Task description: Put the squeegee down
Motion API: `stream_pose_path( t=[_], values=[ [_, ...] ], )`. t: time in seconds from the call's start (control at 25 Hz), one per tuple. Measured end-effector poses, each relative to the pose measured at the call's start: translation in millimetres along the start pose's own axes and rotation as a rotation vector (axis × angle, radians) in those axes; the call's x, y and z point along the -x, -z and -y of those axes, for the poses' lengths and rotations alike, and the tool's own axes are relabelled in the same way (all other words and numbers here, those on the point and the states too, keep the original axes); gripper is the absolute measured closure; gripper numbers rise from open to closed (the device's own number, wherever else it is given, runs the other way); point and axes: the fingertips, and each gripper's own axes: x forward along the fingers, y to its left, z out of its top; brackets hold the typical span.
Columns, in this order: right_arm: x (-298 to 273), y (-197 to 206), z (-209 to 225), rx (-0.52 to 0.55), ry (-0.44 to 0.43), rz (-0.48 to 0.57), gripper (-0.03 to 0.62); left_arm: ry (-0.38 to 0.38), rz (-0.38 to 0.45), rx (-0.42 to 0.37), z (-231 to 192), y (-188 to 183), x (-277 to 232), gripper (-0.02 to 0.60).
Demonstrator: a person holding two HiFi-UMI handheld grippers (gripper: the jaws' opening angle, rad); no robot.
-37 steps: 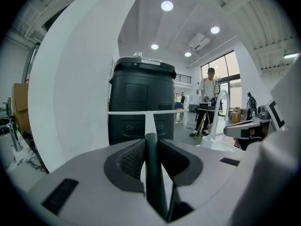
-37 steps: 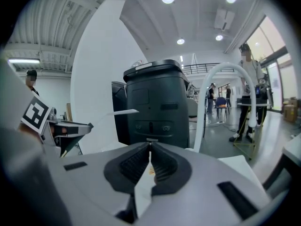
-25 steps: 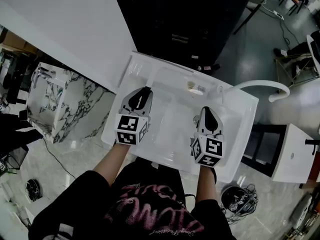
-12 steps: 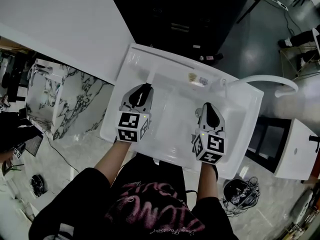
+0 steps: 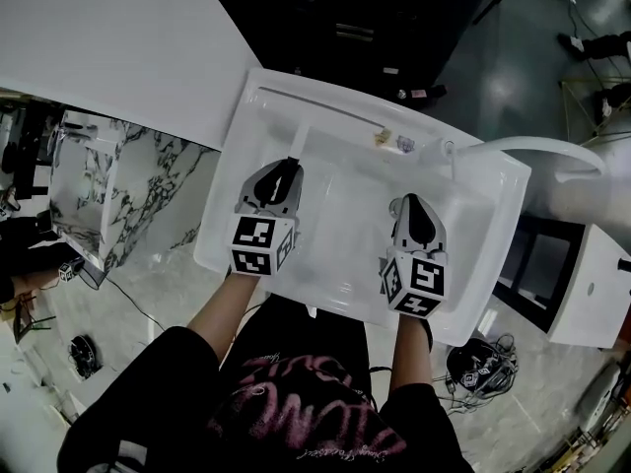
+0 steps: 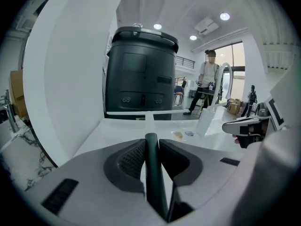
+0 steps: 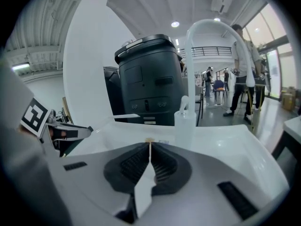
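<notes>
A person leans over a white sink with a grabber tool in each hand.

The left gripper is closed tight on the squeegee. In the left gripper view its two jaws press on the dark handle from both sides. From the jaws, the squeegee points away from the person, toward 12 o'clock. After the dark handle comes a thin white stick, and then a long white blade that lies crosswise near the back edge of the sink. I cannot tell if the blade touches the sink or hangs just over it.

The right gripper is at 3 o'clock from the left one, well apart from it, over the middle of the sink. In the right gripper view its jaws are pushed together with only a thin crack between them, and they hold nothing.

A tall bent white tap stands at 2 o'clock, at the far right corner of the sink. A clear bottle stands just beside it. Two small bits lie at the back of the sink, too small to tell what they are.

A big black machine stands behind the sink. A white and grey stone block is at 9 o'clock. Far back in the room a person is standing.
</notes>
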Motion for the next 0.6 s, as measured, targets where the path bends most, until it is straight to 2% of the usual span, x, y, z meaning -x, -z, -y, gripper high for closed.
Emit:
stream_pose_path(
  t=[0.6],
  values=[
    [-16.6,33.0,11.8,-0.033,0.005,-0.066,0.572,-0.002,-0.079,0.008,0.4,31.2,-25.4,0.486]
  ],
)
